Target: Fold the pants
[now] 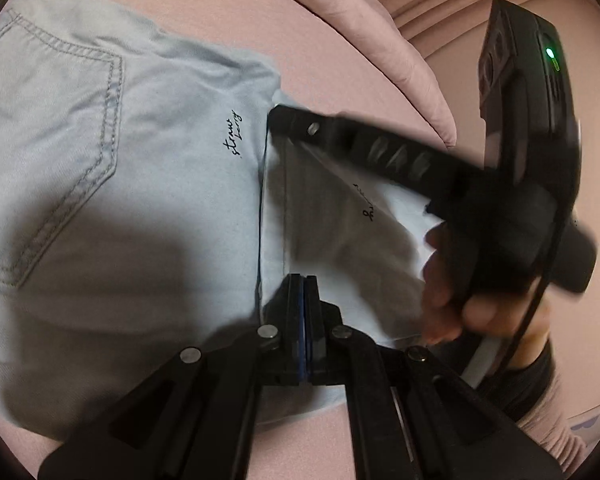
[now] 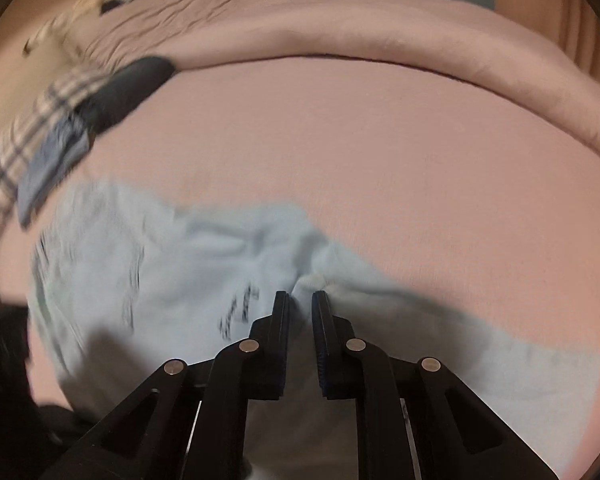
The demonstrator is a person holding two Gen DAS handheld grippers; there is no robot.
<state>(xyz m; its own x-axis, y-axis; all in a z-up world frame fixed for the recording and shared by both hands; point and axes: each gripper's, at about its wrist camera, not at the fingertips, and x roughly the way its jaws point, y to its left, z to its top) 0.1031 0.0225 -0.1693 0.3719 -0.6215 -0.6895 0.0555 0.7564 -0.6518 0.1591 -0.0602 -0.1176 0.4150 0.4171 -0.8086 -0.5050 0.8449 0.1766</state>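
Light blue pants [image 1: 140, 160] lie flat on a pink bed, back pocket [image 1: 60, 140] up and a black script print beside a turned-over pale layer [image 1: 340, 240]. My left gripper [image 1: 303, 280] is shut, its tips pinching that pale layer close to the fold line. My right gripper [image 1: 276, 118] reaches in from the right to the far corner of the fold, held by a hand [image 1: 448, 292]. In the blurred right wrist view the pants [image 2: 180, 272] pucker between the right gripper's [image 2: 300, 300] narrow-set pads, which press on the bunched cloth.
The pink sheet [image 2: 380, 160] stretches beyond the pants, bordered by a rolled pink duvet [image 2: 380, 40]. At the far left lie a plaid cloth [image 2: 28, 132], a dark item [image 2: 128, 84] and a folded blue cloth [image 2: 48, 168]. A black cable [image 1: 540, 280] hangs from the right gripper.
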